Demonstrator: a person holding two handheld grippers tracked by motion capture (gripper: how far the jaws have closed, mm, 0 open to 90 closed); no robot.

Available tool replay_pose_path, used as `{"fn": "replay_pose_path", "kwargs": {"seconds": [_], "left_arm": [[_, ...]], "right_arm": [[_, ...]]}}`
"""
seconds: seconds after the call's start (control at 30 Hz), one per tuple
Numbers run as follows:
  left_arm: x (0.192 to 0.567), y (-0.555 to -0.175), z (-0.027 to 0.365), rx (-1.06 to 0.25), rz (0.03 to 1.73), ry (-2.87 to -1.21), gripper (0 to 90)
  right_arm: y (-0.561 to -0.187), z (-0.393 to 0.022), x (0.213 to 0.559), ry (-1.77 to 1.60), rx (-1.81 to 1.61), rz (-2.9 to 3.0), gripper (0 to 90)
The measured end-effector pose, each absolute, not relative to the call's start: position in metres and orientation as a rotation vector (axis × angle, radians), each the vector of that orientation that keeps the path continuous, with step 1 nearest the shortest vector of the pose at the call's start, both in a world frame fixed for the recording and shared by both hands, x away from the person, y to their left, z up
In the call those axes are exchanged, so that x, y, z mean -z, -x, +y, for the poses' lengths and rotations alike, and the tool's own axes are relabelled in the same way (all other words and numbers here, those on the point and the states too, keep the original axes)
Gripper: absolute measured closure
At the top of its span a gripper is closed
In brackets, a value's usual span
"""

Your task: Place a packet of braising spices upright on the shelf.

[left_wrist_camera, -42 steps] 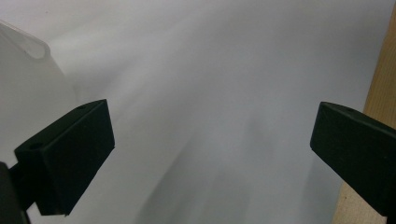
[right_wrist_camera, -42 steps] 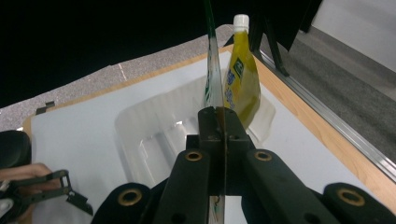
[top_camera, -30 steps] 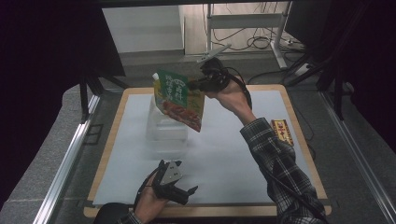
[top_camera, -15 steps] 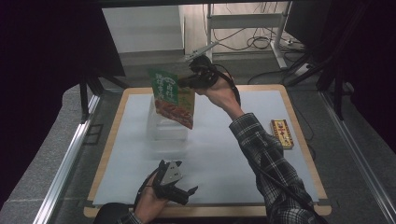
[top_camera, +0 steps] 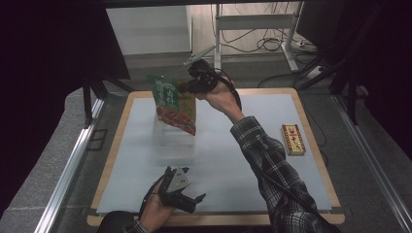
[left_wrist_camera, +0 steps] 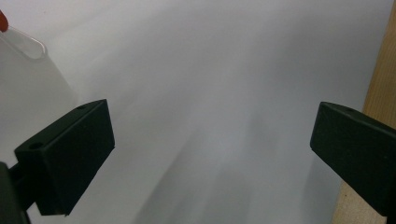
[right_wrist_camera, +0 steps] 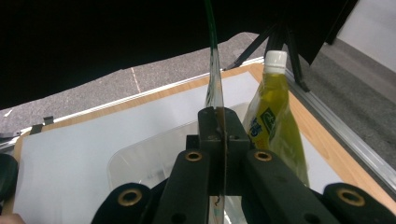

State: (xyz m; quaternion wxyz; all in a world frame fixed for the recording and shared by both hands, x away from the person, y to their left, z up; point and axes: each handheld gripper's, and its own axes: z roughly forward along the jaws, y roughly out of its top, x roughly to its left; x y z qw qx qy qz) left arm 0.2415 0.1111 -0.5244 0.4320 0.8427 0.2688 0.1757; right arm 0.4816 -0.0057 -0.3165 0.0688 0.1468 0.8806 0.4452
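Left gripper (top_camera: 187, 200): resting near the table's near edge, jaws spread wide over the pale mat with nothing between them, keeping the same place as in the earlier frames.
Table (top_camera: 116, 145): wooden-edged, covered by a light grey mat, carrying the container in its left half and a small box near its right edge.
Clear plastic container (top_camera: 171, 141): a see-through rectangular tub sitting left of the table's middle, directly under the hanging pouch.
Container contents: in the right gripper view, a yellow soft pouch with a white cap (right_wrist_camera: 273, 116) is standing tilted against the far wall of the tub; I cannot tell what else is inside.
Green and red flat food pouch (top_camera: 174, 102): hanging by its top edge above the tub, having shifted leftward and slightly lower across the earlier frames, so it is now lining up over the opening.
Right gripper (top_camera: 190, 85): pressed together, pinching the pouch's thin top edge.
Meaning: the pouch is probably about to be lowered into the tub.
Small red and yellow flat box (top_camera: 293, 139): lying near the table's right edge, untouched.
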Motion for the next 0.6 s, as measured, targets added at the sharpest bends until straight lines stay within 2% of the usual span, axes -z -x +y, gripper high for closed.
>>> {"fn": "replay_pose_path", "kwargs": {"seconds": [0.6], "left_arm": [[0.525, -0.242, 0.111, -0.442, 0.664, -2.115, 0.0]], "right_arm": [[-0.487, 0.005, 0.350, -0.466, -1.353, 2.720, 89.4]]}}
